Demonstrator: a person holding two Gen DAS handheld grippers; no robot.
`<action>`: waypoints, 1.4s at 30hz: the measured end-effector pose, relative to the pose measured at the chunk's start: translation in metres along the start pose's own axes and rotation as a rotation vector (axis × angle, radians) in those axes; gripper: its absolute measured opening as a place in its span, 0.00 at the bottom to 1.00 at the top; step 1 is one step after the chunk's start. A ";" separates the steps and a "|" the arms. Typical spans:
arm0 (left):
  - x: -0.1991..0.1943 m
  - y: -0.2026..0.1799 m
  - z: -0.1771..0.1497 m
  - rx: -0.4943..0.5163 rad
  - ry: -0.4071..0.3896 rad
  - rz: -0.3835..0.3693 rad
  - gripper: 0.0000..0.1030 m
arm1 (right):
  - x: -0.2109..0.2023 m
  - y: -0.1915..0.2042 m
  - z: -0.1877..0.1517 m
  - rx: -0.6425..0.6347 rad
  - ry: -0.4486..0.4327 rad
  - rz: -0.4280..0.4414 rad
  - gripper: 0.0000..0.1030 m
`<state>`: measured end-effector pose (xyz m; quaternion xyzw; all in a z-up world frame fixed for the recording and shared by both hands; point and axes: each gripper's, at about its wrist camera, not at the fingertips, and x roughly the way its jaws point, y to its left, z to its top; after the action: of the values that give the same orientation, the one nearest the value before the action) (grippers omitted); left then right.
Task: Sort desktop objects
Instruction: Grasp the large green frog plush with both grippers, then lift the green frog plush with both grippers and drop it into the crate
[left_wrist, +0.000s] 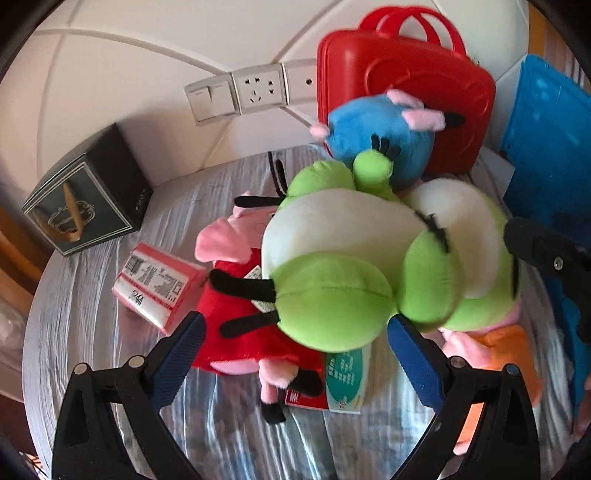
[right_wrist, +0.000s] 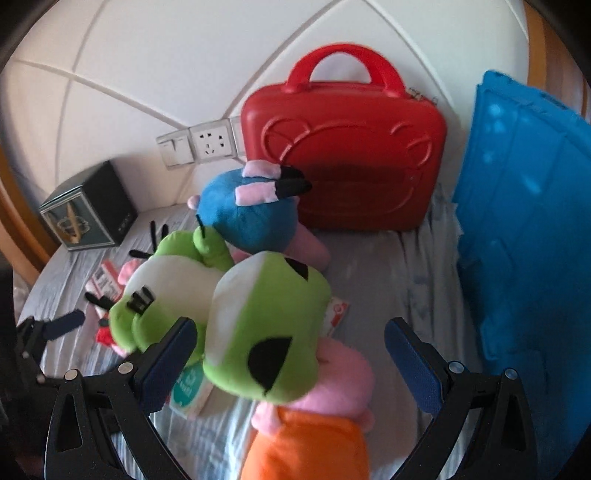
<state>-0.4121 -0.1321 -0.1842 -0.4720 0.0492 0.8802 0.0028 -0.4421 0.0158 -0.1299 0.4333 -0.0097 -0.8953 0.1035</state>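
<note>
Both grippers hang over a worktop (right_wrist: 388, 280) draped in a pale, wrinkled cloth, with a heap of plush toys between them. The left gripper (left_wrist: 295, 354) has its jaws spread wide and holds nothing; in its view a green-and-white plush (left_wrist: 332, 266) fills the centre, just ahead of the blue pads, lying on a pink plush in a red dress (left_wrist: 243, 321). The right gripper (right_wrist: 291, 354) is likewise wide open and empty, with a second green-and-white plush (right_wrist: 266, 325) sitting between its fingers, on top of a pink plush in orange (right_wrist: 314, 443).

At 12 o'clock of the heap a blue plush (right_wrist: 240, 214) leans against a red carry case (right_wrist: 347, 162), which stands upright and shut against the wall, so its contents cannot be seen. At 3 o'clock a blue plastic crate (right_wrist: 524, 229) rises at the worktop's edge; only its outer wall shows, so what it holds cannot be told. At 9 o'clock a small red-and-white box (left_wrist: 155, 284) lies flat, closed, and at 10 o'clock a dark square box (left_wrist: 88, 203) stands near the wall, beneath a row of wall sockets (left_wrist: 255, 90). A paper tag (left_wrist: 347, 380) sticks out from under the heap.
</note>
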 end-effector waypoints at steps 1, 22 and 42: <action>0.004 -0.001 0.001 0.003 0.005 -0.003 0.97 | 0.006 0.001 0.001 0.008 0.013 0.011 1.00; 0.019 -0.021 -0.003 0.024 -0.043 -0.107 0.52 | 0.064 0.011 -0.020 -0.022 0.095 0.045 0.78; -0.167 -0.035 -0.027 0.044 -0.335 -0.130 0.52 | -0.132 0.018 -0.031 -0.073 -0.195 0.033 0.77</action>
<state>-0.2953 -0.0927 -0.0632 -0.3208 0.0365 0.9432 0.0781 -0.3348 0.0263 -0.0454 0.3396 0.0057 -0.9312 0.1326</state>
